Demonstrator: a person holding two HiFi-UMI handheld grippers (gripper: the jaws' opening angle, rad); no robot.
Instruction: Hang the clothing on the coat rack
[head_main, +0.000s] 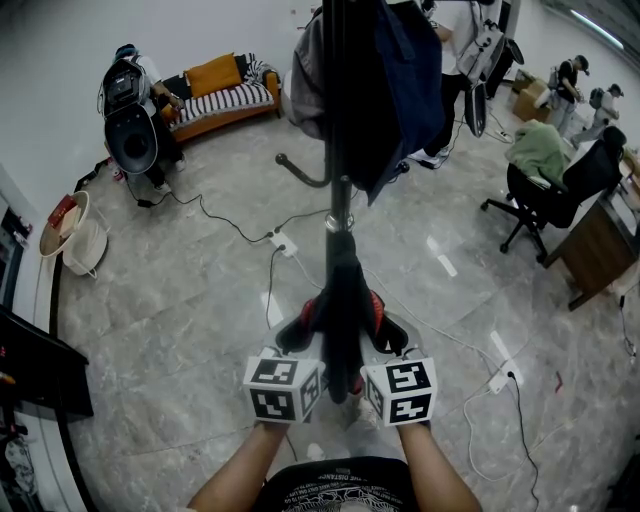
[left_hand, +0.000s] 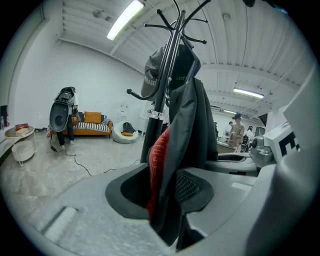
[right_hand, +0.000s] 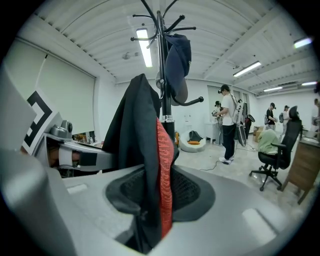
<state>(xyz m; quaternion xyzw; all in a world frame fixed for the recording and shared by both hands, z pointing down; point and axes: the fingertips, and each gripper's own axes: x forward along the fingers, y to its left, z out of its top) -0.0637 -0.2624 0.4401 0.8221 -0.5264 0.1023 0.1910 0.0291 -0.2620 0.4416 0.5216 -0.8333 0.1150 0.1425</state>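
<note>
Black jacket (head_main: 343, 300) with red lining hangs down along the pole of the coat rack (head_main: 338, 190) in the head view, near the person, between the left gripper (head_main: 298, 345) and the right gripper (head_main: 390, 345). Its top seems caught on a hook, though darker clothes (head_main: 400, 80) hide that. In the left gripper view the jaws are spread, with fabric hanging loose between them. In the right gripper view the jaws stand wide apart either side of the jacket's red edge, not pinching it.
</note>
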